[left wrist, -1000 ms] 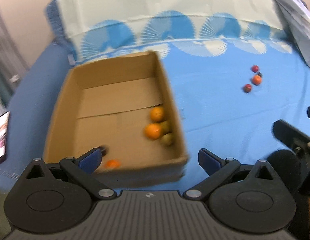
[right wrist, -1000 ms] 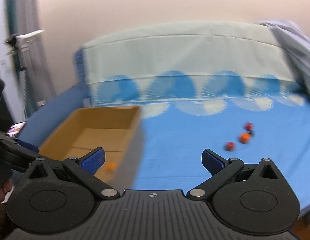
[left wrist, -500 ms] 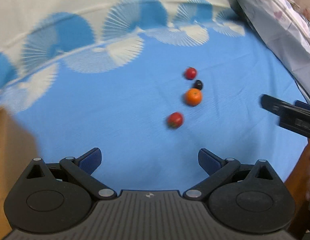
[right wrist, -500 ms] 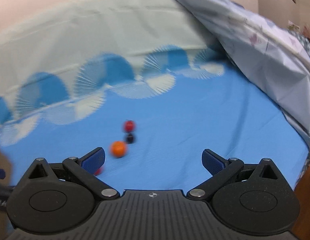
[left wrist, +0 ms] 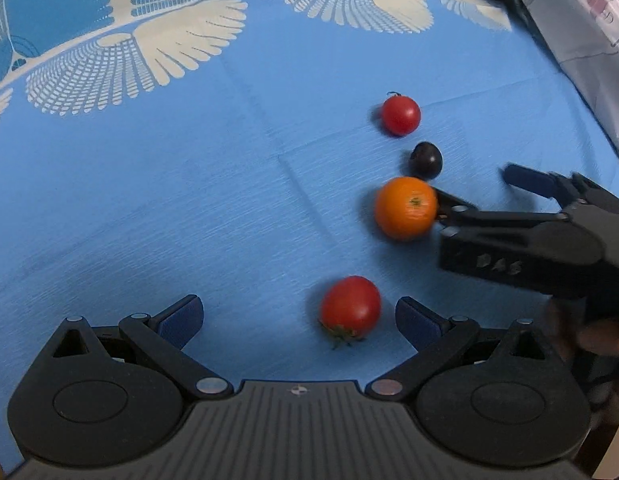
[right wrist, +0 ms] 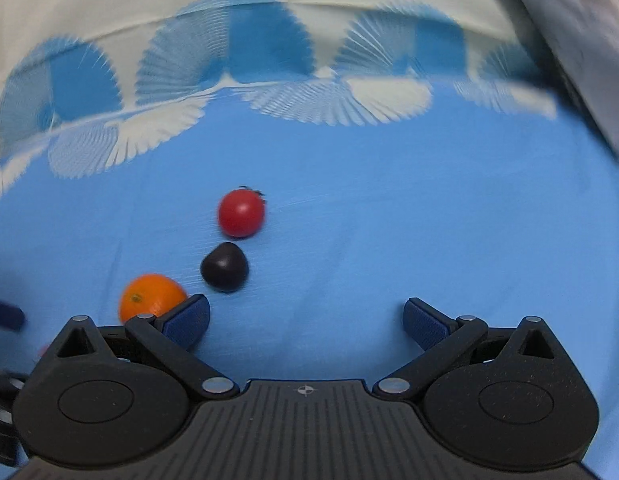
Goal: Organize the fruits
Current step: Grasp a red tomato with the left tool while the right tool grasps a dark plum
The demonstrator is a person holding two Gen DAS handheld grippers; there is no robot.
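Several fruits lie in a line on the blue bedsheet [left wrist: 149, 200]. A red tomato [left wrist: 350, 306] lies between my open left gripper's [left wrist: 299, 316] fingertips, nearer the right one. Beyond it are an orange [left wrist: 405, 207], a dark plum [left wrist: 426, 160] and a second red tomato [left wrist: 400, 115]. My right gripper [right wrist: 305, 320] is open and empty; its left fingertip [right wrist: 187, 318] is just beside the orange [right wrist: 151, 296], with the plum [right wrist: 224, 267] and the far tomato [right wrist: 241, 213] ahead of it. It enters the left wrist view from the right [left wrist: 481, 196].
The sheet has a pale shell pattern [left wrist: 141, 60] along the far side. A grey-white quilt [left wrist: 581, 12] is bunched at the right, also in the right wrist view [right wrist: 569, 20].
Both grippers have swung right, away from the cardboard box, and come down close to the line of fruit. The near tomato now lies between my left fingers.
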